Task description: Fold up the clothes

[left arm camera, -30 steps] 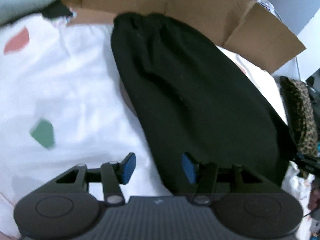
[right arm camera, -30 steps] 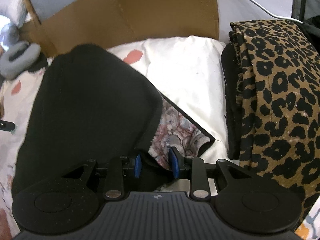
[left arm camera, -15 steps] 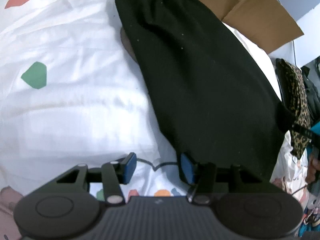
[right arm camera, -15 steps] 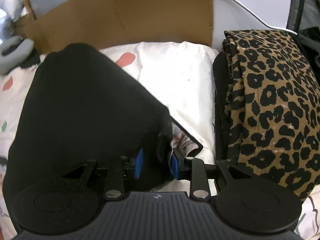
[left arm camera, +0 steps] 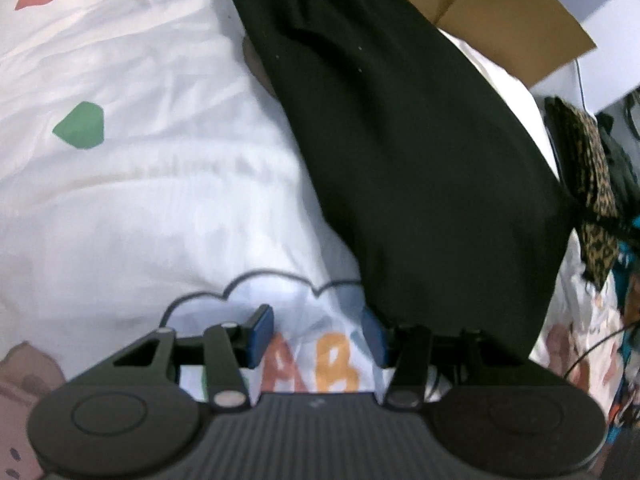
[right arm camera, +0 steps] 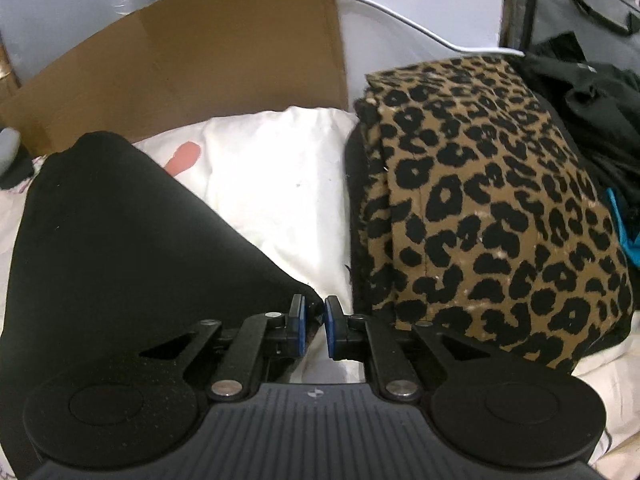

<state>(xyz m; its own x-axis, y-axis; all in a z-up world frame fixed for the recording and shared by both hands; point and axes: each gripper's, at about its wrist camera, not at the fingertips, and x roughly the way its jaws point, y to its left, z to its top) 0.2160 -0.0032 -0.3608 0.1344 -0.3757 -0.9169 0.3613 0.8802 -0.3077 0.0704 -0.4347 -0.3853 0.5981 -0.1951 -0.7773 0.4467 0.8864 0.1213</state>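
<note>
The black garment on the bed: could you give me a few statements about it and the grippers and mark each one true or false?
1. The right gripper is nearly closed on a corner of the black garment. True.
2. The left gripper is clamped shut on the black garment. False: its blue pads are wide apart, with only the printed white sheet between them.
3. The leopard-print garment lies to the right of the black one, with white sheet showing between them. True.
4. The leopard-print garment lies on top of the black garment. False: they lie apart.
5. Brown cardboard stands behind the bed. True.
</note>
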